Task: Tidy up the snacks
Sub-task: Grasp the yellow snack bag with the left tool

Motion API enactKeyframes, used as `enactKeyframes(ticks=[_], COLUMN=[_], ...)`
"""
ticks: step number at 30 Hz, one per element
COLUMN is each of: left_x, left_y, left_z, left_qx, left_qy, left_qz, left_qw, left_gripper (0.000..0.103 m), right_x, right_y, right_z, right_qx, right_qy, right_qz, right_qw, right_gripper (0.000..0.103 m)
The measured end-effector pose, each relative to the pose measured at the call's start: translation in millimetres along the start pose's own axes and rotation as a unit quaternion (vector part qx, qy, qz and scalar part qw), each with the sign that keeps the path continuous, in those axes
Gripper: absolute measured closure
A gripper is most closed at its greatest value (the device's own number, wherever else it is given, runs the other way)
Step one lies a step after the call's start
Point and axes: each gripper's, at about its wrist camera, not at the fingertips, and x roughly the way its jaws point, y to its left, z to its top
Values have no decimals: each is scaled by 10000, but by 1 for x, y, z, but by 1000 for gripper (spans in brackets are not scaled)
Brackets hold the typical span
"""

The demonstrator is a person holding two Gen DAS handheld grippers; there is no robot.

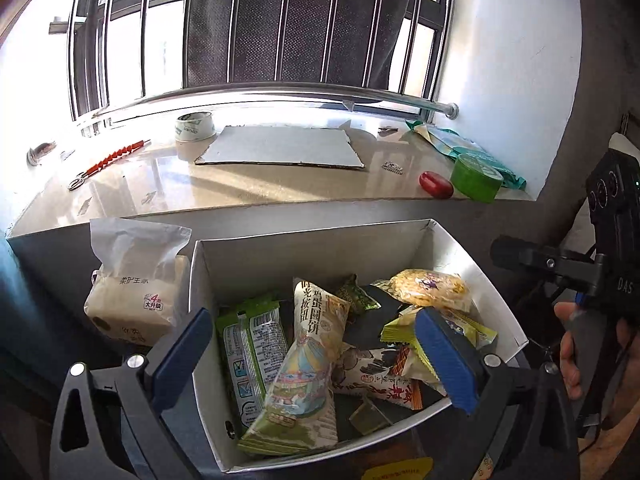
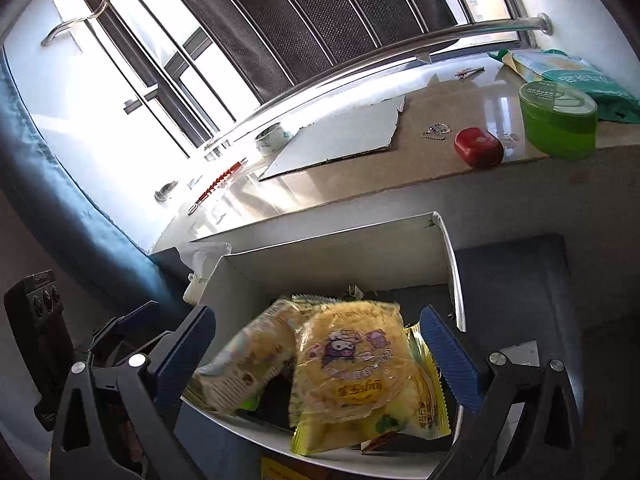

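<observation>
A white cardboard box [image 1: 304, 250] holds several snack packets: a tall green-and-cream biscuit pack [image 1: 306, 368], a green wafer pack [image 1: 250, 350], and a yellow round cake in clear wrap [image 1: 430, 288]. My left gripper [image 1: 316, 356] is open above the box, holding nothing. My right gripper [image 2: 320, 356] is open above the same box [image 2: 340, 252], with the yellow cake pack [image 2: 352, 364] lying between its fingers, not gripped. The right gripper's body also shows at the right edge of the left wrist view.
A tissue pack [image 1: 136, 288] stands left of the box. The windowsill [image 1: 248, 188] behind holds a grey cardboard sheet [image 1: 280, 146], a tape roll [image 1: 194, 126], a red case [image 1: 435, 184], a green round tin [image 1: 476, 178] and teal bags [image 1: 460, 144].
</observation>
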Motion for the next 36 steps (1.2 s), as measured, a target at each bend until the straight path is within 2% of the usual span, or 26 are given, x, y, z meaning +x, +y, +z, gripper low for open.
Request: enactKeyframes(ticks=[5,9,13,17,21,24,27,30,36], left_x=[-19,-49,-81,-109,-114,-97,-72,-48,-14], left_y=[-7,-14,-20,-29,-39,-41,-38,-35,-36], left_z=[-15,-29,-48,-84,-128,-156,-176,-187,-192], left_qx=[78,250,439,506,630,555,276,47,-183], left_qy=[-104,-280,-475,-546,-327,54,492,832,1162], left_qz=[14,1,-6,-187,-239,-339,-473,-525,-679], left_qw=[9999,9993,9979,9970,9972,9979,9973,9951,9907], left_gripper=[0,0,0,0,0,0,0,0,1], right_x=[-10,-33,-67,-102,-128,-140,-146,-148,-154], right_y=[11,20,32,41,38,34,26,18,16], right_z=[-14,-30,-60,-102,-149,-185,-214,-235,-259], right_qx=[-421,-575,-817,-1002,-900,-842,-619,-396,-410], right_qy=[18,-45,-144,-332,-374,-445,-422,-310,-257], right_qz=[-100,26,87,128,187,103,11,103,-112], right_qw=[9991,9983,9965,9943,9951,9954,9972,9987,9988], right_gripper=[0,0,0,0,0,0,0,0,0])
